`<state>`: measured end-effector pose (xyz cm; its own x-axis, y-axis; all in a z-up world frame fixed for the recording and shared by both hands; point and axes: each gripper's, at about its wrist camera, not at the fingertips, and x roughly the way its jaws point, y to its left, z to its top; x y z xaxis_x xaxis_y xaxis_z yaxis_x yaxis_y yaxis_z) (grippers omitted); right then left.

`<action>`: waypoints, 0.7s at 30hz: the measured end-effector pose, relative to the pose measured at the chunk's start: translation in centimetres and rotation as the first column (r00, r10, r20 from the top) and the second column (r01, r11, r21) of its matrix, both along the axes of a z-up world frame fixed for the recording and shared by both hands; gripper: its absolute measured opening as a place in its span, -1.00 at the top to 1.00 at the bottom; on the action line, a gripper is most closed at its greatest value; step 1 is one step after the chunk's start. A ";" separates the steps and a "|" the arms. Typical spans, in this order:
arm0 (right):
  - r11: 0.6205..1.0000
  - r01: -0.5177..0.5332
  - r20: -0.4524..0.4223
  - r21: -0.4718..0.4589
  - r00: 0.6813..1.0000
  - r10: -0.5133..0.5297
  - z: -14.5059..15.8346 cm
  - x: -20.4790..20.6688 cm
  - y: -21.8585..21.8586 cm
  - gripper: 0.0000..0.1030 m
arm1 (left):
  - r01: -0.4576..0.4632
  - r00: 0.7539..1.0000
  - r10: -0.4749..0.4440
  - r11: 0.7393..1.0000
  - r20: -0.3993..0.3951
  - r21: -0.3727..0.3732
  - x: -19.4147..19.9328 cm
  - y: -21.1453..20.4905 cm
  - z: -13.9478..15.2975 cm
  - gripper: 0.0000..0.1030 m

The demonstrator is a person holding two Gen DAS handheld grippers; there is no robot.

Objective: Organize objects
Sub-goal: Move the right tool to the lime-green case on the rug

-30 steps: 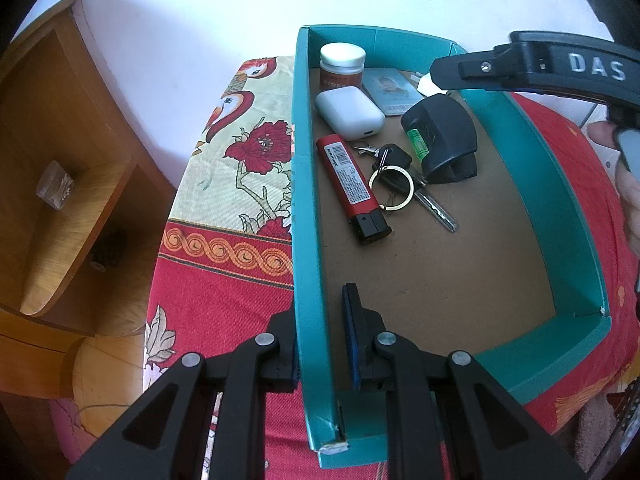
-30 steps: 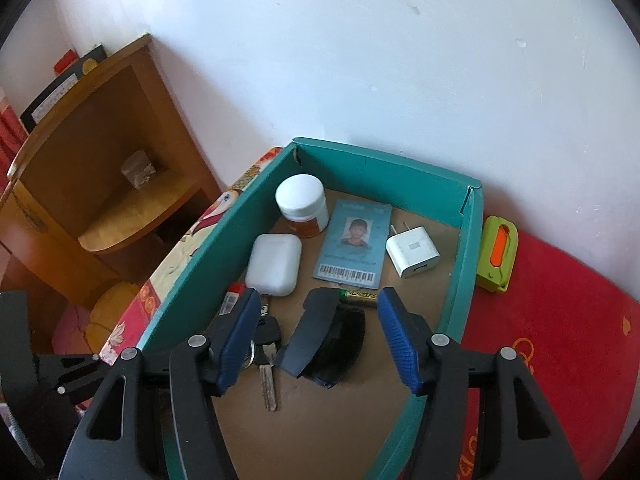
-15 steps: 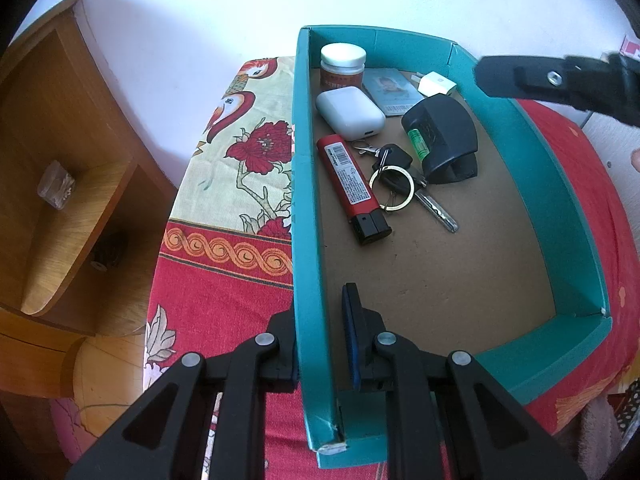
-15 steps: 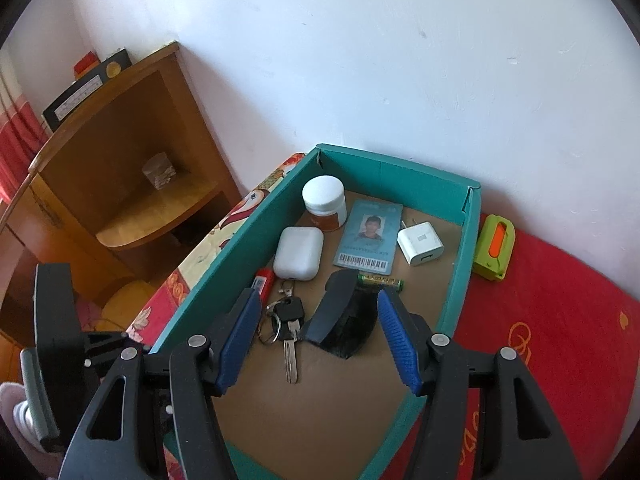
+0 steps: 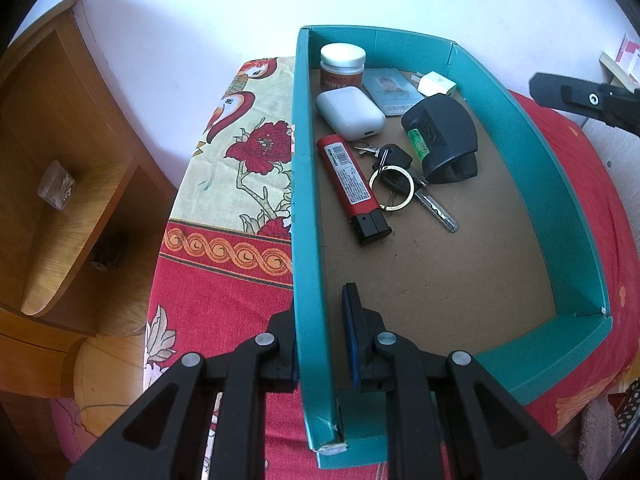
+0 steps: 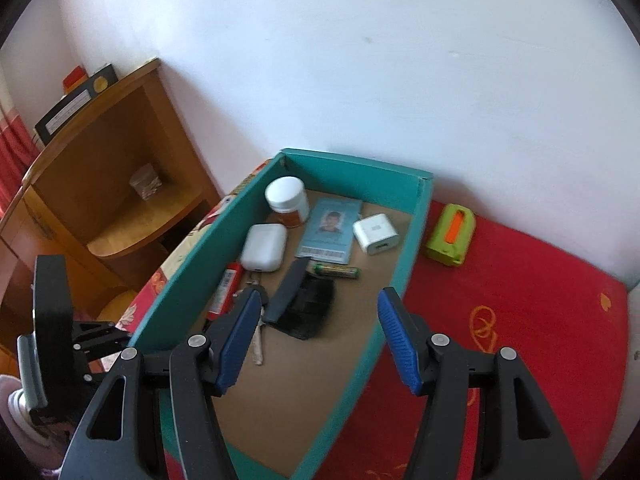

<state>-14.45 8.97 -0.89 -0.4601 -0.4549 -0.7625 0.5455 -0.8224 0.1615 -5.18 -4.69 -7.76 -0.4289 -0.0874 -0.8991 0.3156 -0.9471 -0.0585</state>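
A teal cardboard box [image 5: 560,200] [image 6: 352,172] sits on a red cloth. Inside lie a white-lidded jar [image 5: 343,60] [image 6: 286,200], white earbud case [image 5: 350,112] [image 6: 264,248], red lighter [image 5: 352,184] [image 6: 226,290], keys [image 5: 396,184] [image 6: 258,344], black clip-like item [image 5: 444,136] [image 6: 308,308], ID card [image 6: 332,228], white charger [image 6: 376,234] and green battery [image 6: 336,270]. My left gripper [image 5: 318,312] is shut on the box's left wall near the front corner. My right gripper [image 6: 319,300] hangs open above the box, holding nothing.
A green and orange cutter [image 6: 450,236] lies on the red cloth [image 6: 540,320] right of the box, near the white wall. A wooden shelf unit [image 5: 60,200] [image 6: 120,200] stands to the left. The flowered cloth [image 5: 248,160] covers the table's left edge.
My right gripper has drawn back and up from the box, leaving the black item lying inside. In the left wrist view it slid off to the right. The left gripper kept still.
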 end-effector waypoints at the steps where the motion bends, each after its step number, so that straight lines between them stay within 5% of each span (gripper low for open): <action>1: 1.000 0.007 0.004 -0.001 1.000 -0.007 -0.1 -0.2 0.4 -0.21 | 0.000 1.000 0.000 1.000 0.001 0.000 0.0 0.1 0.0 0.72; 15: 0.980 0.185 0.020 0.070 0.982 -0.187 -3.5 -5.3 6.3 -0.21 | 0.000 1.000 0.000 1.000 0.003 -0.002 -0.1 0.5 0.1 0.72; 21: 0.979 0.127 -0.016 0.161 0.992 -0.126 -5.5 -8.5 5.0 -0.21 | -0.003 1.000 0.003 1.000 0.009 -0.002 0.3 -0.1 0.2 0.72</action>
